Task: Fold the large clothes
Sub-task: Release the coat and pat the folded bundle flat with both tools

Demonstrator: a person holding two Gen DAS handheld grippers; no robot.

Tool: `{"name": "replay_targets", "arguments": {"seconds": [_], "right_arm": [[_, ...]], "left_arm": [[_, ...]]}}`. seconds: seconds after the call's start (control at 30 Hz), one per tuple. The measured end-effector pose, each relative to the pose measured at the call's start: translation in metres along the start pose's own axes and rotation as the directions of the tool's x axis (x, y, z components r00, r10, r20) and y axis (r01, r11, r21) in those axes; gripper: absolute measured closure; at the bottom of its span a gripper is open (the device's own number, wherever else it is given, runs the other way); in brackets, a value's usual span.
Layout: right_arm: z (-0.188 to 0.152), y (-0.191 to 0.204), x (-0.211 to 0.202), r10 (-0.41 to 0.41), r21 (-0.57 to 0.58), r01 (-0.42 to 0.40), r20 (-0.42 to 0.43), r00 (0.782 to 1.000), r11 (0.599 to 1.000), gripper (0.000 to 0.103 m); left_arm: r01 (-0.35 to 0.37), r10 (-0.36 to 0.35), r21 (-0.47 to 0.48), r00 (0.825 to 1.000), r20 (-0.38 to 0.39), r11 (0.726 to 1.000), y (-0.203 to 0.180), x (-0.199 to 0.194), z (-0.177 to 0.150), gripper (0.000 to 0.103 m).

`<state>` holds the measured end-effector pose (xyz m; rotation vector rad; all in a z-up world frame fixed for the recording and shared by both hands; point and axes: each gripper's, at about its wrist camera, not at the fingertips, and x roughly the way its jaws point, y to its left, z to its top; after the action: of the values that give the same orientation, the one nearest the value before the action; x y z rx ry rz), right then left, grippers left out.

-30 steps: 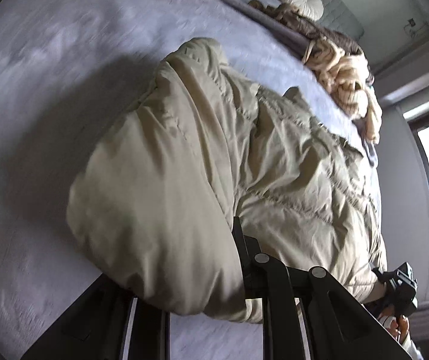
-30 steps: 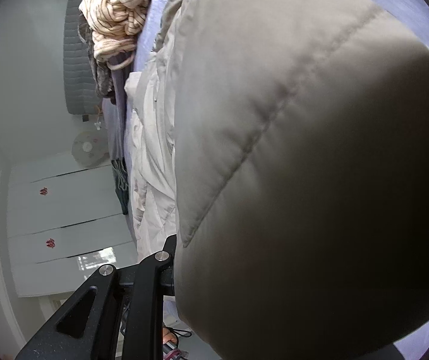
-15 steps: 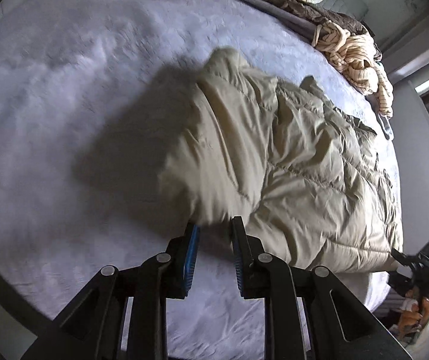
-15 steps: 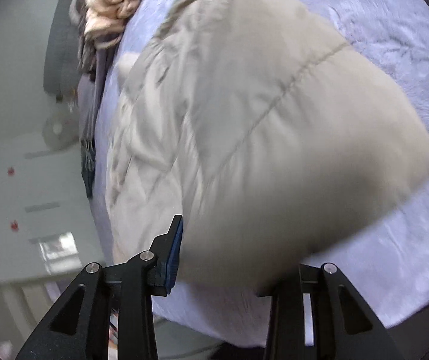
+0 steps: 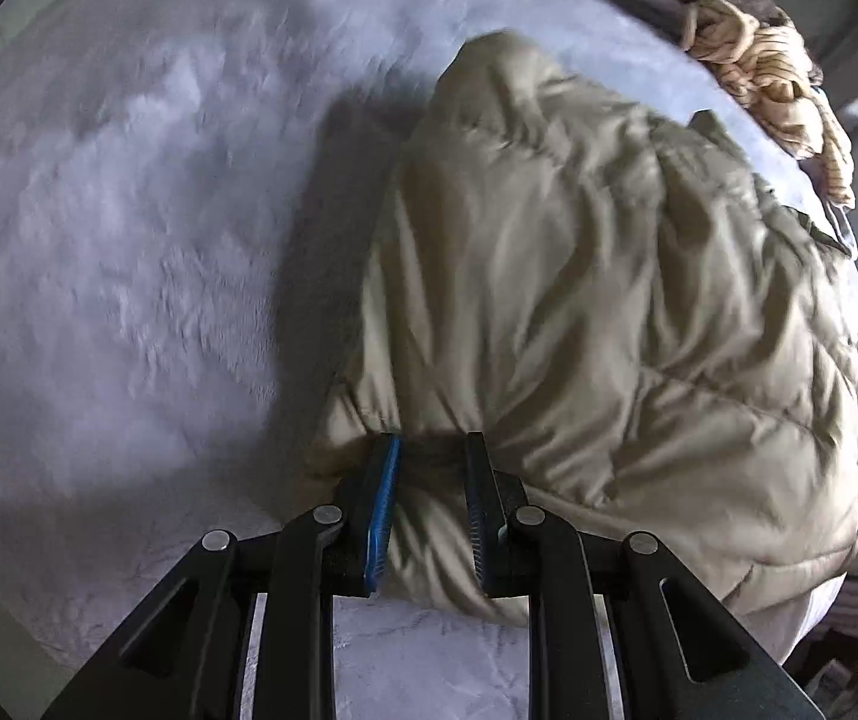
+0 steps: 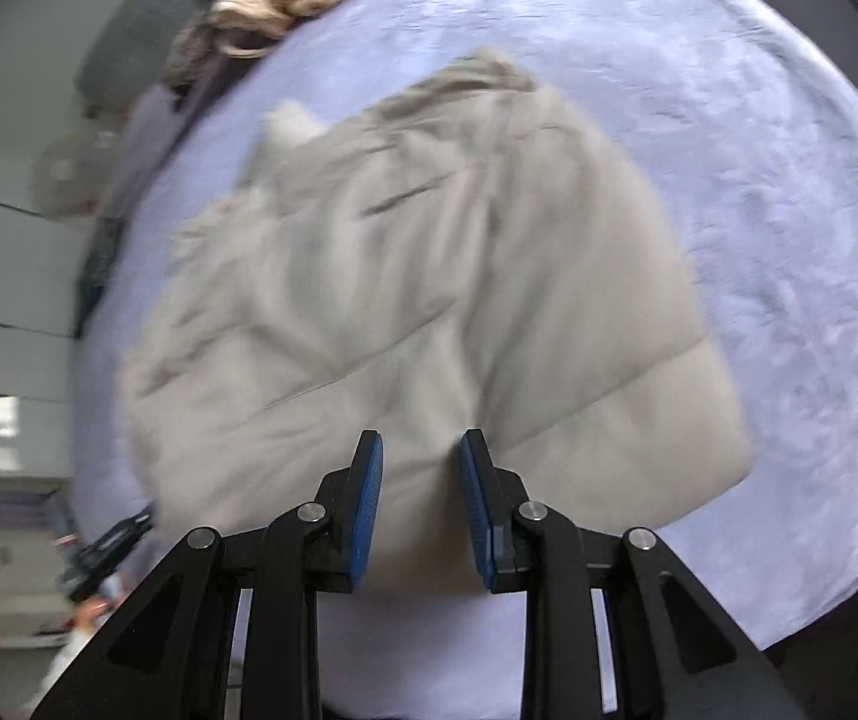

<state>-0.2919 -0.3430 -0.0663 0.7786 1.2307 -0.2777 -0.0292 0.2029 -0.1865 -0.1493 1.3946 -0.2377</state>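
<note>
Released and now spread on the bed [image 6: 789, 180], the padded coat [image 5: 579, 300] awaits its next fold; left tool [image 5: 429, 468] clamps its 6 o'clock edge, right tool [image 6: 420, 462] closing, empty, must regrip.

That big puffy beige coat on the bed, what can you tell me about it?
The coat is a beige quilted puffer with stitched padded panels and a slightly shiny, creased shell. It lies bunched and partly folded on the pale lilac plush bedspread. Its near edge sits between the fingers of the left hand-held gripper.
</note>
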Motion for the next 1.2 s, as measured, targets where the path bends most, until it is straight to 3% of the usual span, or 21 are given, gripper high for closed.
{"name": "replay_targets", "arguments": {"seconds": [0.27, 0.47, 0.63, 0.8, 0.9, 0.93, 0.97, 1.0, 1.07, 1.2], "right_arm": [[0.005, -0.017, 0.019, -0.079, 0.029, 0.081, -0.055, 0.995, 0.996, 0.085], [0.024, 0.023, 0.015, -0.056, 0.041, 0.058, -0.06, 0.997, 0.997, 0.081], [0.037, 0.062, 0.02, -0.038, -0.02, 0.037, -0.069, 0.997, 0.999, 0.08], [0.039, 0.094, 0.029, -0.045, -0.112, 0.036, -0.085, 0.995, 0.993, 0.063], [0.028, 0.102, 0.022, -0.046, -0.188, 0.027, -0.099, 0.994, 0.982, 0.059], [0.029, 0.106, 0.026, -0.047, -0.202, 0.026, -0.103, 0.994, 0.979, 0.058], [0.03, 0.109, 0.026, -0.044, -0.214, 0.02, -0.109, 0.993, 0.977, 0.054], [0.031, 0.11, 0.027, -0.038, -0.219, 0.012, -0.115, 0.993, 0.976, 0.053], [0.032, 0.112, 0.029, -0.034, -0.227, 0.005, -0.124, 0.992, 0.974, 0.052], [0.036, 0.113, 0.032, -0.027, -0.248, -0.01, -0.144, 0.989, 0.969, 0.048]], "left_arm": [[-0.096, 0.097, 0.037, 0.994, -0.041, 0.995, -0.011, -0.006, 0.008, 0.081], [-0.116, 0.119, 0.064, 0.992, -0.036, 0.991, -0.037, -0.031, 0.015, 0.081], [-0.116, 0.118, 0.079, 0.993, -0.023, 0.99, -0.059, -0.042, 0.025, 0.08], [-0.138, 0.14, 0.108, 0.99, -0.02, 0.985, -0.088, -0.041, 0.023, 0.08], [-0.137, 0.14, 0.117, 0.99, -0.012, 0.984, -0.098, -0.044, 0.023, 0.078], [-0.141, 0.143, 0.116, 0.99, -0.011, 0.983, -0.101, -0.045, 0.023, 0.066], [-0.148, 0.15, 0.11, 0.989, -0.008, 0.983, -0.104, -0.048, 0.023, 0.021], [-0.164, 0.164, 0.102, 0.986, 0.008, 0.981, -0.105, -0.051, 0.023, 0.0], [-0.19, 0.185, 0.098, 0.981, 0.058, 0.977, -0.111, -0.059, 0.023, 0.0], [-0.213, 0.209, 0.096, 0.977, 0.049, 0.972, -0.119, -0.058, 0.025, 0.0]]}}
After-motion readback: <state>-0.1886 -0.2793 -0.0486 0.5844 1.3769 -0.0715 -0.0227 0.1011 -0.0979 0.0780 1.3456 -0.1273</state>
